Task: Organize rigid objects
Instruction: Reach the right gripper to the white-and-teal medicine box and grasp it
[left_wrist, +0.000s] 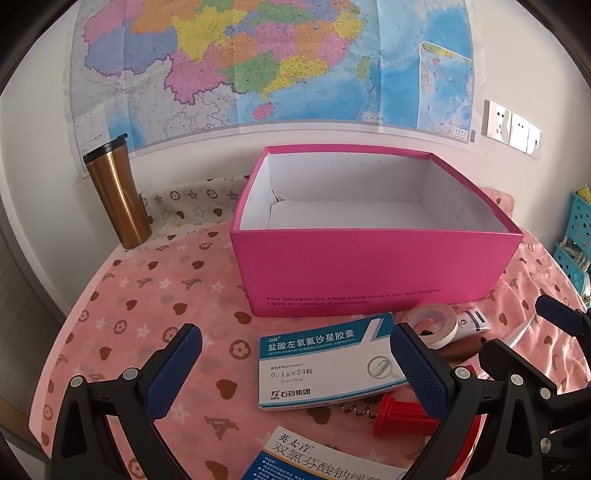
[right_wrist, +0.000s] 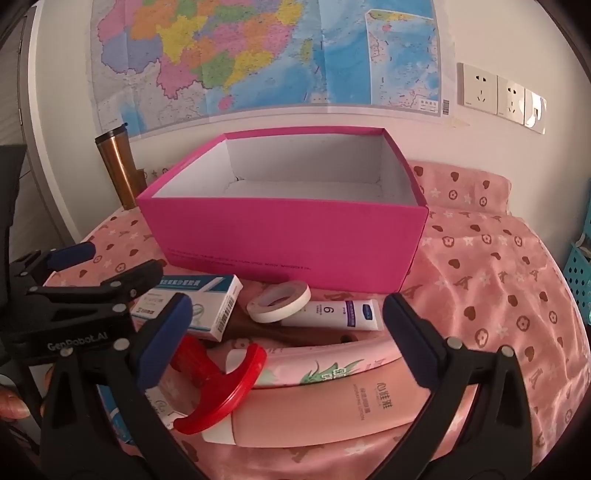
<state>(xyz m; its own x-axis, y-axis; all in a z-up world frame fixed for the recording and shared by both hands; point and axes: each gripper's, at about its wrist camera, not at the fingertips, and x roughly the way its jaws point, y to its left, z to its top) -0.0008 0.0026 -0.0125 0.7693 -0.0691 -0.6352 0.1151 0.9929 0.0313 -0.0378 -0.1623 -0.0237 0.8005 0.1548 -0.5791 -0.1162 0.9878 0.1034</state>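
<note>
A pink open-topped box (left_wrist: 373, 273) stood on the worktop (left_wrist: 122, 317), which was covered by a pink patterned cloth, near its far edge against the wall; the white interior of the box held nothing visible. A gold tumbler (left_wrist: 118, 192) stood upright at the far left corner, well apart from the box. The loose items lay in a cluster between the box and the near edge: a white-and-blue medicine carton (left_wrist: 325, 365) just in front of the box, a roll of tape (right_wrist: 279, 301) leaning beside it, a small white tube (right_wrist: 340, 314) touching the tape, a red-handled corkscrew (right_wrist: 221, 376), and a pink lotion bottle (right_wrist: 325, 391) lying on its side nearest the near edge. A second printed carton (left_wrist: 325, 458) lay at the near edge. The left tongs (left_wrist: 295, 365) were spread fully apart above the medicine carton, gripping nothing. The right tongs (right_wrist: 288, 339) were likewise spread fully apart over the corkscrew and lotion bottle, gripping nothing.
</note>
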